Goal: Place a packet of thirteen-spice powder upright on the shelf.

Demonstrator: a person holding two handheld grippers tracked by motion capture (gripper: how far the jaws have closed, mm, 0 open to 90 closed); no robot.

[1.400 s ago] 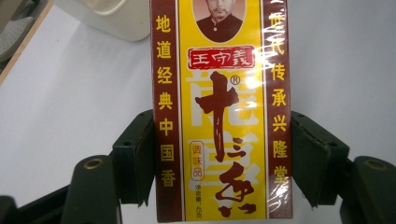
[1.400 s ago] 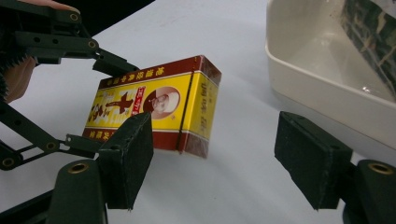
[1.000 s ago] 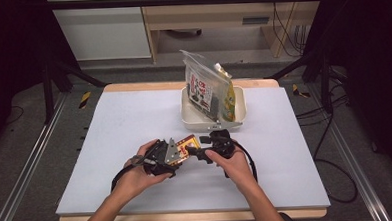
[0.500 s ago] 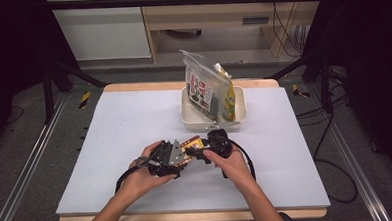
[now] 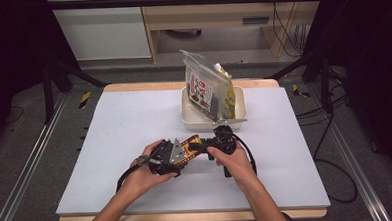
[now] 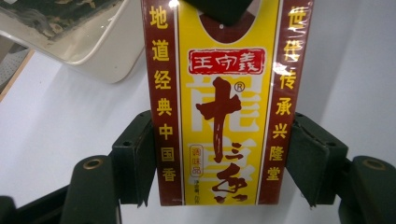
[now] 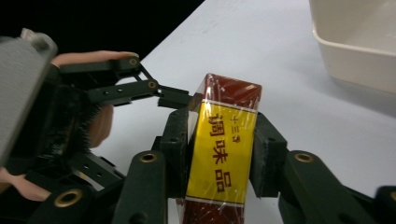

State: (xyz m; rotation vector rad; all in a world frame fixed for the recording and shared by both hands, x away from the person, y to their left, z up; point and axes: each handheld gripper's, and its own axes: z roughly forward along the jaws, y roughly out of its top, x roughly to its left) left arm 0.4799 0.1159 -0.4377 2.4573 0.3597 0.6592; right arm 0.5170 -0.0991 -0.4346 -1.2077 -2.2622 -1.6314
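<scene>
Two grippers meeting over the near middle of a white table [image 5: 109, 124], sharing one load. Behind them, toward the far edge, a cream plastic tub [image 5: 238, 101] holding an upright clear bag of packaged goods [image 5: 205, 87]. Left gripper [image 5: 178, 156], with a grey three-cornered plate on top, not pinching: pads [image 6: 140, 158] flanking the red-and-yellow seasoning box [image 6: 217, 102], a sliver of gap visible on each side. Right gripper [image 5: 198, 147] clamped on the same box's narrow sides, pads [image 7: 180, 140] pressed against the cellophane wrap. Box [image 5: 191, 140] lying between both tools, just above the table, Chinese lettering facing up.
</scene>
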